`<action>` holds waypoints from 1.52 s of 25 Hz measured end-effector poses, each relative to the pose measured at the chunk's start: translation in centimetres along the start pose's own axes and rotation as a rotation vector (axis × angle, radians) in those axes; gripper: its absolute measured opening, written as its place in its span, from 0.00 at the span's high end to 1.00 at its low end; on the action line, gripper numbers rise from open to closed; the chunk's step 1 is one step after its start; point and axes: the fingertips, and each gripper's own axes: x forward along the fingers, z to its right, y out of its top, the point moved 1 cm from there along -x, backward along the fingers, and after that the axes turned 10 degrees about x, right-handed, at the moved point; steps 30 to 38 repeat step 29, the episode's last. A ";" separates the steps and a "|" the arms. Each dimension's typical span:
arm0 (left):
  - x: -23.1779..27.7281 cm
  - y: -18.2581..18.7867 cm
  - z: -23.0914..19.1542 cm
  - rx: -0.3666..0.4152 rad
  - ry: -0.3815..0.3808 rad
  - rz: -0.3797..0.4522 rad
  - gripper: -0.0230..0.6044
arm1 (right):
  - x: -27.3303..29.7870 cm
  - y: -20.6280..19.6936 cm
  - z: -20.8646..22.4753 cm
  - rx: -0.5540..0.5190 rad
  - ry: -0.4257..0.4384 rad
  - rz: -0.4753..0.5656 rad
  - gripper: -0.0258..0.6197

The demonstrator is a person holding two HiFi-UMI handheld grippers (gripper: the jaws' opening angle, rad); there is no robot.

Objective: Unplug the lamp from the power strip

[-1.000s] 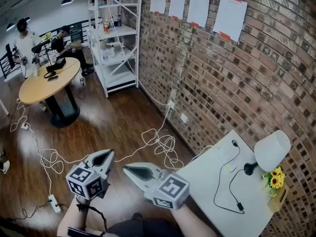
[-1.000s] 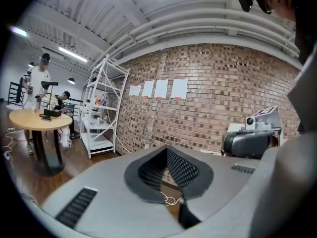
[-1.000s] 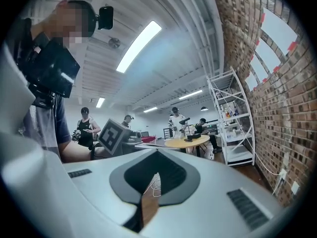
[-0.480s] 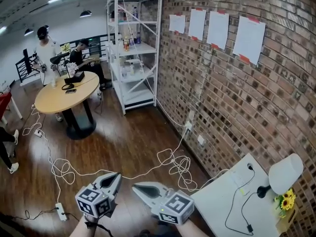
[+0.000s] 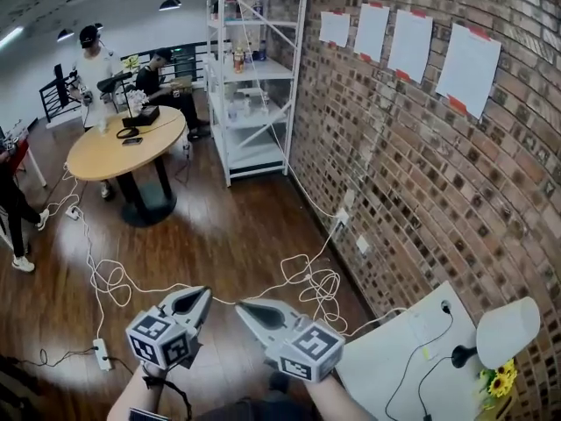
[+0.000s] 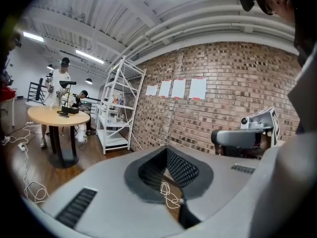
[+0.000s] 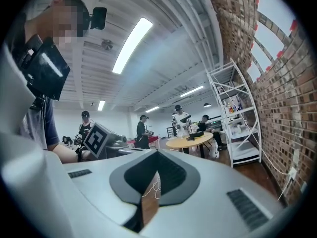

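The lamp [image 5: 507, 331], with a white shade and a black base, stands on the white table [image 5: 386, 380] at the head view's lower right. Its black cord [image 5: 429, 377] loops over the tabletop, and a black plug [image 5: 444, 306] sits near the table's far edge. My left gripper [image 5: 196, 294] and right gripper [image 5: 240, 308] hover side by side over the wooden floor, left of the table and well short of the lamp. Both are shut with nothing held. In the left gripper view the left gripper [image 6: 166, 151] points at the brick wall. In the right gripper view the right gripper [image 7: 157, 153] points into the room.
White cables [image 5: 307, 279] lie coiled on the floor by the brick wall, and a power strip [image 5: 102, 354] lies on the floor at the left. A round wooden table [image 5: 123, 143] with people around it and a white shelf rack [image 5: 254, 77] stand farther back. Sunflowers [image 5: 491, 382] sit beside the lamp.
The head view has swung away from the white table, so table and lamp have slid toward the lower right corner. Both grippers stay shut and side by side.
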 end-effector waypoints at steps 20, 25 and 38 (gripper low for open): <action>3.2 -1.1 -1.0 0.038 0.084 -0.087 0.94 | 1.0 0.2 4.4 0.074 0.085 -0.054 0.98; 2.0 -1.1 -1.5 0.024 0.091 -0.088 0.94 | 2.1 0.0 3.3 0.077 0.116 -0.068 0.98; 0.6 -1.4 -2.6 -0.017 0.118 -0.088 0.94 | 3.1 -0.4 2.1 0.076 0.127 -0.079 0.98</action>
